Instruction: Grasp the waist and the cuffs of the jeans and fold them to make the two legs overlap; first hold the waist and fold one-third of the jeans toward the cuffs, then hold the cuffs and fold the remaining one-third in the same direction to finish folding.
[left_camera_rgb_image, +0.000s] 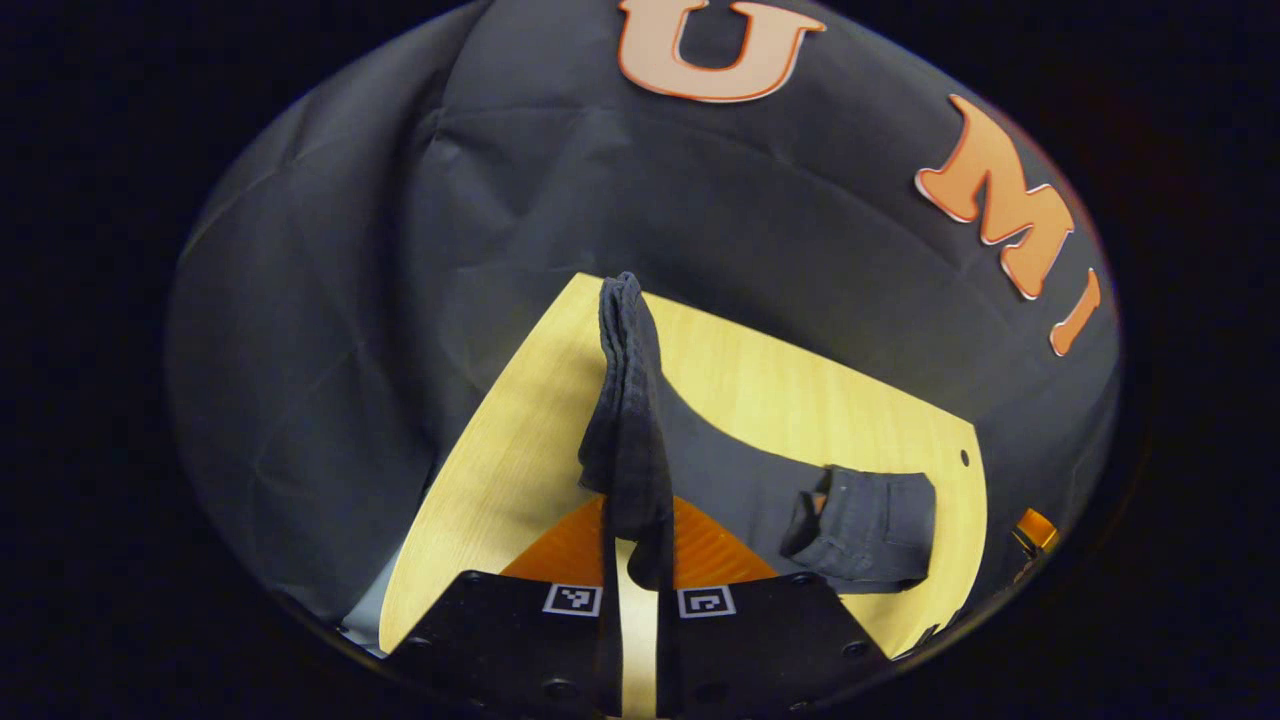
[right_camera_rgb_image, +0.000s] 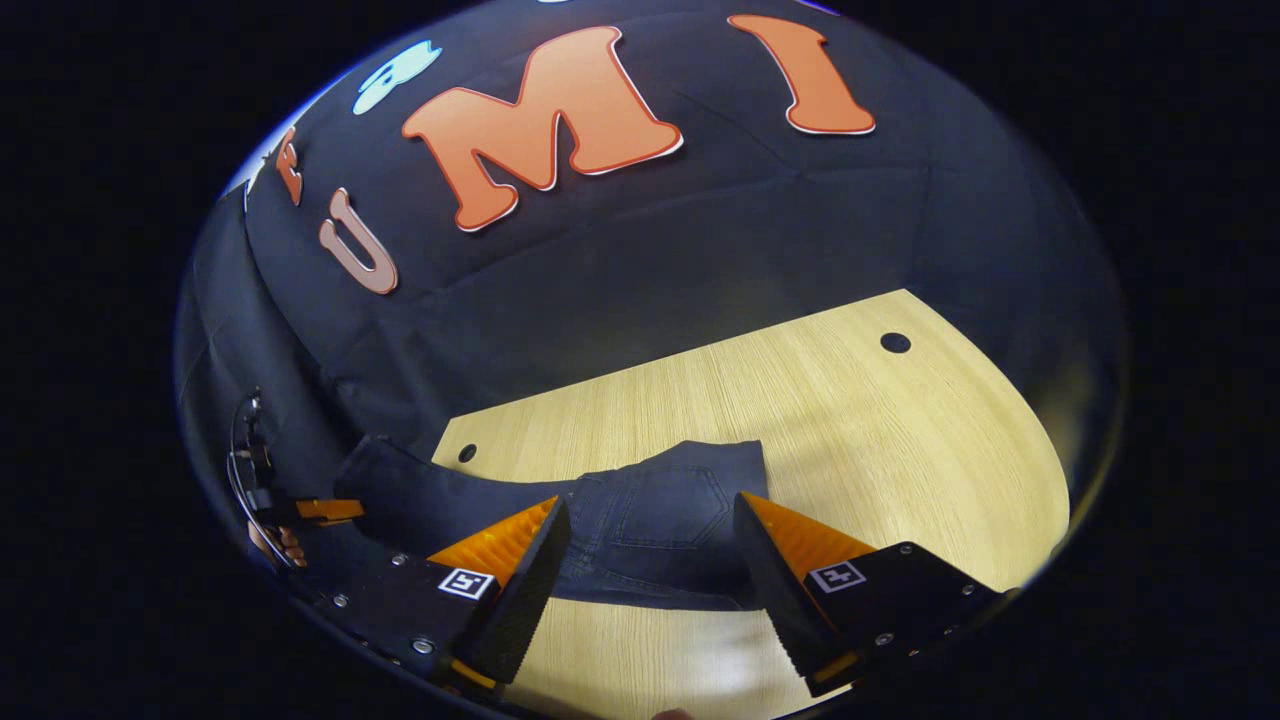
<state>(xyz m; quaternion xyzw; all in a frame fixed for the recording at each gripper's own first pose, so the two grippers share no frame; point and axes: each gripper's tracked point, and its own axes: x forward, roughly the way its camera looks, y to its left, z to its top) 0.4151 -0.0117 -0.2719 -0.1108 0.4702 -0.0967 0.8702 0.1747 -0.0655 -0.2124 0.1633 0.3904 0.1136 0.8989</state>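
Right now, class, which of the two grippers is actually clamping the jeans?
The left gripper: its fingers are pinched on a bunched, lifted fold of the jeans. The right gripper hangs open above the waist end.

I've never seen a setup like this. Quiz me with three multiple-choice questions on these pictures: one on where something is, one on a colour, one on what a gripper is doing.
1. Where does the waist end of the dark denim jeans lie?
A. on the light wooden table
B. on the floor
C. over a chair

2. What colour is the table?
A. white
B. pale yellow wood
C. green

3. How is the left gripper?
A. wide open, empty
B. shut on a cup
C. shut on the jeans, lifting one end

Answers:
1 A: the right gripper view shows the pocketed part flat on the tabletop, between the open fingers of the right gripper.
2 B: the grain shows in both views.
3 C: the left gripper view shows bunched denim pinched between its fingers.
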